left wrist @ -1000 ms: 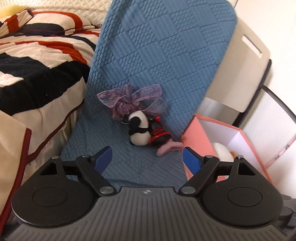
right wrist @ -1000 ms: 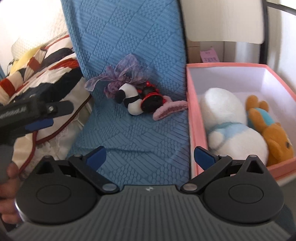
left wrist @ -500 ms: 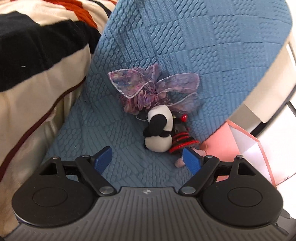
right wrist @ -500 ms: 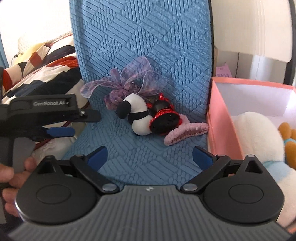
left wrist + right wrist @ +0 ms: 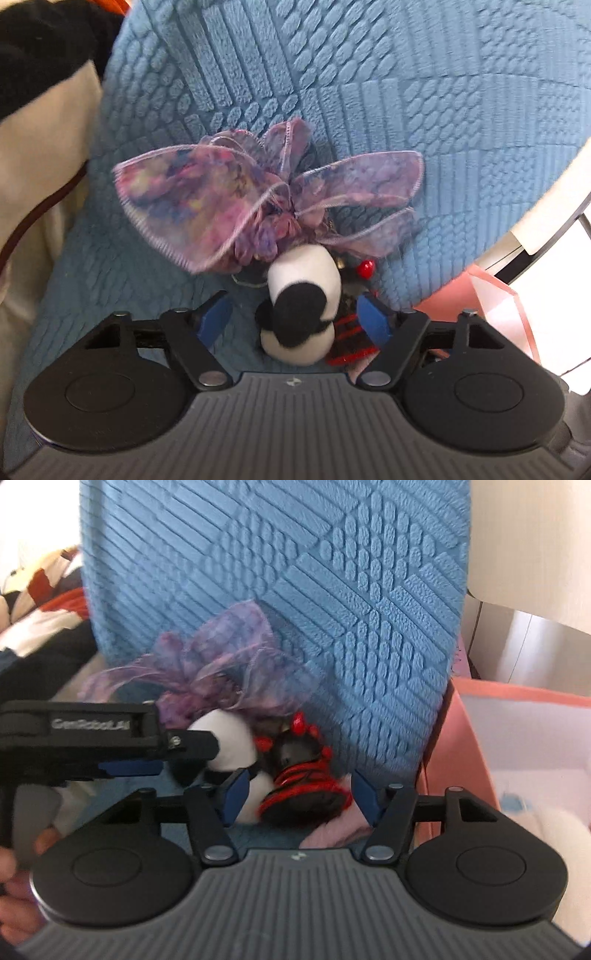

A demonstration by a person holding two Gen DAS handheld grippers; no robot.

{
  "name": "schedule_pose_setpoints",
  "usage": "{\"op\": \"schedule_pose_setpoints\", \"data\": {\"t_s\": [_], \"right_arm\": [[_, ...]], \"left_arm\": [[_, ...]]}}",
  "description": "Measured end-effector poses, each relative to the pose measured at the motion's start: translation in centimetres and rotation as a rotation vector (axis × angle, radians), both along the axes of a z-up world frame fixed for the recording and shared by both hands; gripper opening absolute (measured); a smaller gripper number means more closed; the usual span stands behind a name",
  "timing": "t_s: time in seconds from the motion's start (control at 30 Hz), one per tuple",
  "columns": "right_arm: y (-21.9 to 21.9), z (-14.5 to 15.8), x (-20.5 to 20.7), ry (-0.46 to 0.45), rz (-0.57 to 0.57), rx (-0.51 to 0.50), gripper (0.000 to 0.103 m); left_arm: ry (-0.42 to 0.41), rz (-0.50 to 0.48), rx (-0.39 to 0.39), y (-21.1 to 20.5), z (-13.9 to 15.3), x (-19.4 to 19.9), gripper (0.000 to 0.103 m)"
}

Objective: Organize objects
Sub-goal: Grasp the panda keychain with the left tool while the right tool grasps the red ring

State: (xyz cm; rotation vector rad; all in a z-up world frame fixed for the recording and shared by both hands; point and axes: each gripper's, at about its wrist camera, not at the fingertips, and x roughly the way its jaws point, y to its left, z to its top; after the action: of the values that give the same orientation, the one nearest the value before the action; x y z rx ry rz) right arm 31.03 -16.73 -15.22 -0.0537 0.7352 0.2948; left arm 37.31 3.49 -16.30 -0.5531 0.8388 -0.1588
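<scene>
Bright daylight washes out the right side; the textured blue quilted cover (image 5: 369, 110) stays fairly sharp, edges bow fisheye-style, motion blur softens the right wrist view

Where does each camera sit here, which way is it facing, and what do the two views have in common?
Left wrist: on the left gripper, looking down along its open fingers at the panda plush and purple ribbon bow on the blue chair cover.
Right wrist: on the right gripper, open around the red-and-black toy; the left gripper and the person's hand enter at left.
Shared: panda plush, bow, red-and-black toy, chair cover, pink box.
</scene>
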Motion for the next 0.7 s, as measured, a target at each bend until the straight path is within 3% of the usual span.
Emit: {"op": "schedule_pose_setpoints", "data": {"t_s": [0.27, 0.47, 0.63, 0.67, 0.7], "right_arm": [[-0.3, -1.9, 4.1, 0.087, -0.004, 0.017, 0.063], [0.1, -3.5, 5.9, 0.148, 0.010, 0.021, 0.065], [0.6, -3.7, 6.2, 0.149, 0.032, -0.004, 0.065], [0.7, -3.7, 6.1, 0.148, 0.033, -0.010, 0.064], [0.7, -3.7, 6.0, 0.150, 0.032, -0.009, 0.051]], "left_arm": [[0.017, -0.040, -0.062, 0.0, -1.0, 2.6, 0.051], [0.013, -0.047, -0.079, 0.1, -1.1, 2.7, 0.045], [0.015, -0.045, -0.086, 0.1, -0.9, 2.4, 0.044], [0.017, -0.041, -0.089, 0.1, -0.7, 2.2, 0.044], [0.019, -0.036, -0.092, 0.5, -0.6, 1.6, 0.044]]}}
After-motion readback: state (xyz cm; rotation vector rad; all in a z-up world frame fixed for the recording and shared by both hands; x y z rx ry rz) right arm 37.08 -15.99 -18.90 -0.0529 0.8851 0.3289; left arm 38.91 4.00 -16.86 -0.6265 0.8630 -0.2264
